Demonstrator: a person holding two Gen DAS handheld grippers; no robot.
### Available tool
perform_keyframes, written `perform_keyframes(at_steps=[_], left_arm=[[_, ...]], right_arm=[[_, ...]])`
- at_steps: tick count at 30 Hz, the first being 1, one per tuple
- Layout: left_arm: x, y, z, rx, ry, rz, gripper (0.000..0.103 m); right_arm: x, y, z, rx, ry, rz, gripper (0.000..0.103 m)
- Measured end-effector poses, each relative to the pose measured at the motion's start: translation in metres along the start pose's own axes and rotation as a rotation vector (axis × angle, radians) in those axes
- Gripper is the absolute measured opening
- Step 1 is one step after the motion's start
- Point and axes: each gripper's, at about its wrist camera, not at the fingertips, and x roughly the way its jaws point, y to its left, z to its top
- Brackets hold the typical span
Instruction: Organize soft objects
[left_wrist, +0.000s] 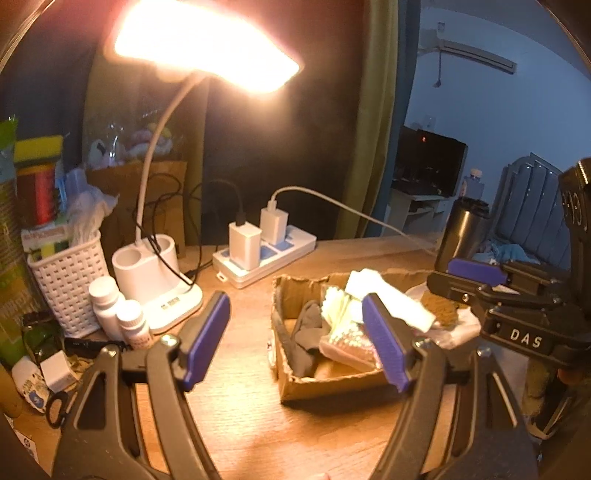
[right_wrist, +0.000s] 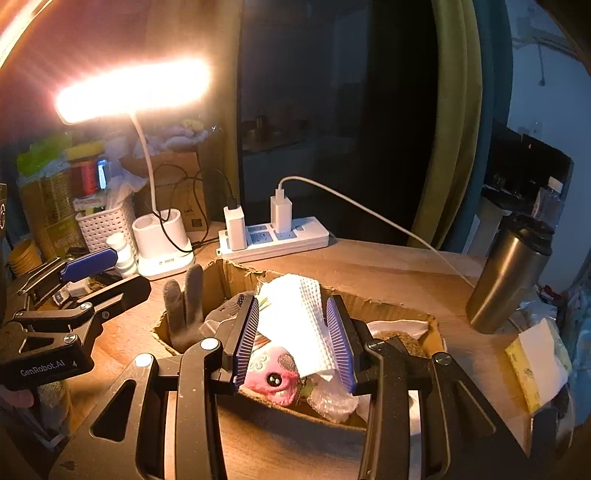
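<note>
So the right tongs (right_wrist: 292, 341) are clenched on a white dimpled paper towel sheet (right_wrist: 299, 321), holding it right over the torn brown cardboard box (right_wrist: 402, 301) that sits mid-counter, a bit toward the near edge. The towel drapes between the two blue ribbed pads (right_wrist: 247, 339) and its lower end hangs down onto the stuff already inside: a fuzzy pink plush toy with black bead eyes (right_wrist: 275, 376), some crinkly clear plastic wrap (right_wrist: 332, 400), and a grey knit glove (right_wrist: 184, 310) poking its fingers up over the box's left wall.

The left tongs (left_wrist: 295, 339) are released, spread wide and holding nothing, hovering over the wooden counter (left_wrist: 240, 413) just off the box's left side.

My guess is the step in hand is dropping the towel into the box. If so, I'd lower it a touch more so it settles on the pile and doesn't flop over the wall, then let go slowly. Paper towel is light and clingy, so it might stick to the ribbed pads; pull back straight and slightly upward so you don't drag it out again. Aim toward the middle of the box rather than the ragged edge, which looks like it'd snag.

The white power strip with plugged chargers (right_wrist: 273, 236) along the counter's far edge and the dark steel tumbler (right_wrist: 506, 273) by the right side are well apart, no worries there.
</note>
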Motion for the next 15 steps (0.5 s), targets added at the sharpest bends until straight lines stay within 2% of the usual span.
perform_keyframes(at_steps=[15], left_arm=[[-0.051,-0.026,0.008,0.044,-0.073,-0.023,0.075]], right_arm=[[-0.056,0.004,-0.005,-0.001,-0.07,-0.026,0.041]])
